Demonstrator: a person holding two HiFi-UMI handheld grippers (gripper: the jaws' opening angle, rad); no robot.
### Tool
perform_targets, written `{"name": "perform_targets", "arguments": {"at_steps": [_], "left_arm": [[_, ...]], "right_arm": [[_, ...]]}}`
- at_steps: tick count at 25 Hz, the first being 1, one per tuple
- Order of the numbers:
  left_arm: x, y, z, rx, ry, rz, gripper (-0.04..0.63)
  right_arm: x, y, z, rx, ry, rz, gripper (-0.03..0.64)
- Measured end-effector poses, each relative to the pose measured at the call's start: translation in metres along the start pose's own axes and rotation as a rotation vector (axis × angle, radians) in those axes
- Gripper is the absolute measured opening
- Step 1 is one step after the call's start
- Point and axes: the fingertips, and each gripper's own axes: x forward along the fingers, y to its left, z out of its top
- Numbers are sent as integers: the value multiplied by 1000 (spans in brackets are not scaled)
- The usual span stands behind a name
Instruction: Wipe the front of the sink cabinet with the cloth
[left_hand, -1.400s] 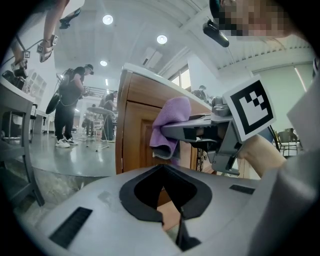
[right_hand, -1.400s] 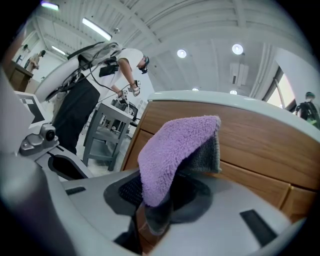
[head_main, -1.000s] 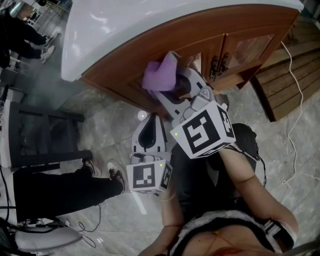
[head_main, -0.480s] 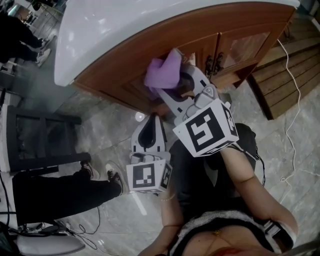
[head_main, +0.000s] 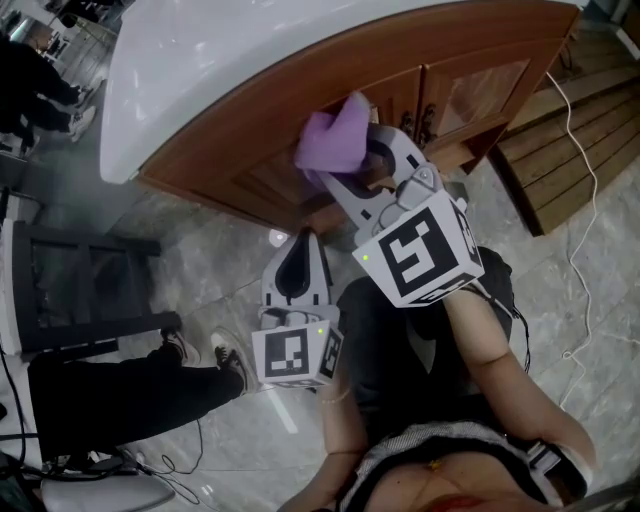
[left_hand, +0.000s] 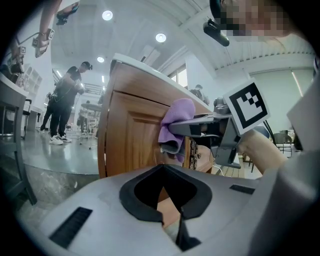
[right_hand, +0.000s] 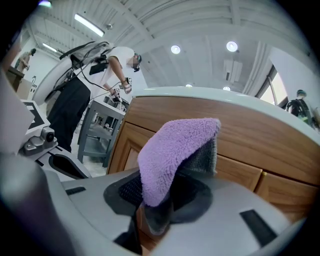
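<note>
A purple cloth (head_main: 336, 142) (right_hand: 175, 152) (left_hand: 176, 125) is pinched in my right gripper (head_main: 345, 165), which is shut on it and holds it against the wooden front of the sink cabinet (head_main: 260, 130) (right_hand: 280, 145), just left of the two cabinet doors. My left gripper (head_main: 298, 262) hangs lower and nearer to me, over the floor, shut with nothing in it. In the left gripper view the cabinet's side panel (left_hand: 130, 135) stands ahead.
A white sink top (head_main: 230, 50) overhangs the cabinet. Door handles (head_main: 420, 118) sit right of the cloth. A dark chair (head_main: 80, 290) and a person's legs (head_main: 120, 385) are at the left. A white cable (head_main: 585, 230) trails over wooden planks at the right.
My right gripper has slid the cloth a little to the right and up along the cabinet front. The left gripper has hardly moved.
</note>
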Motion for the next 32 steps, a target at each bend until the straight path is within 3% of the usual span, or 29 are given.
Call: {"name": "perform_targets", "arguments": {"at_steps": [32], "left_arm": [[14,-14,-10,-9,14,-53,0]], "right_arm": [[-27,-46,-33,62,65,-89,163]]}}
